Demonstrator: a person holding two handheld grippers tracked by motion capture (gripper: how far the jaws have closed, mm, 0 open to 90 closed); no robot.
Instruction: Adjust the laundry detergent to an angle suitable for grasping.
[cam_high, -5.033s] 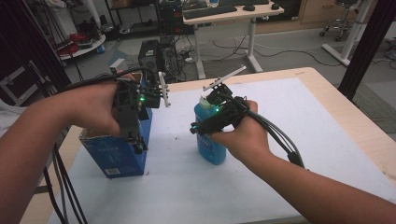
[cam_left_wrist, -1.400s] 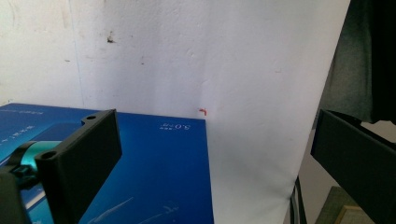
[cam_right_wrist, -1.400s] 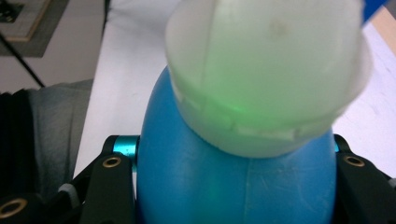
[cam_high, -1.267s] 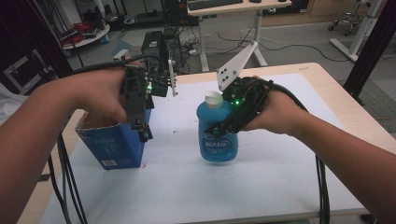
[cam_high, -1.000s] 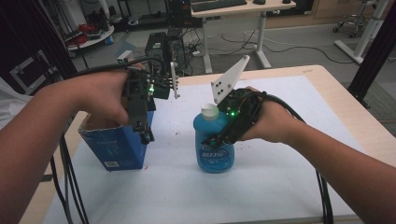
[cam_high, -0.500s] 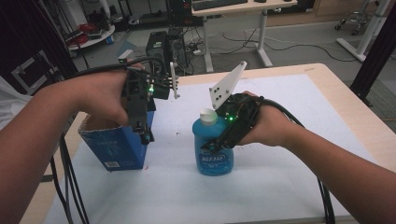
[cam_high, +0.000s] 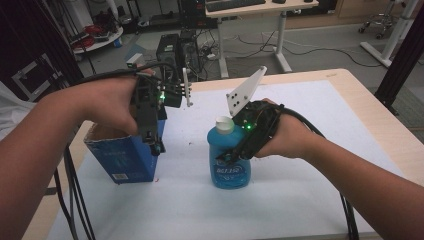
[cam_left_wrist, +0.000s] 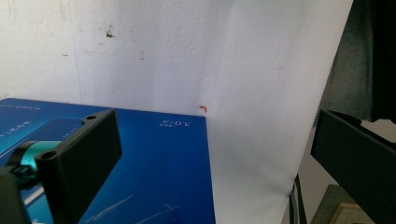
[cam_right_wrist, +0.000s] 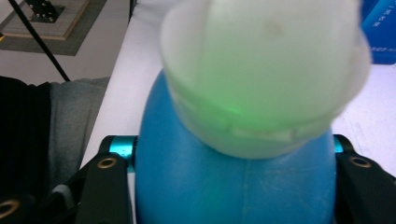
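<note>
A blue bottle (cam_high: 230, 170) with a white cap (cam_high: 224, 125) stands upright on the white mat. My right gripper (cam_high: 232, 157) comes from the right and is shut on its body just below the cap. In the right gripper view the two black jaws lie against the sides of the bottle (cam_right_wrist: 233, 186); they have just been opening a little, with the bottle still between them. An open-topped blue box (cam_high: 125, 155) stands at the left. My left gripper (cam_high: 154, 145) points down over its right edge, jaws wide open. In the left gripper view one jaw lies over the box (cam_left_wrist: 159, 177).
A white mat (cam_high: 310, 200) covers most of the wooden table (cam_high: 390, 135). Cables trail from both grippers off the near edge. Beyond the far edge stand a computer tower (cam_high: 175, 50) and a desk on the floor.
The right gripper has brought the bottle from a tilt to upright and slightly lower and nearer. Over the last half second it rests still. The left gripper has stayed over the box.
</note>
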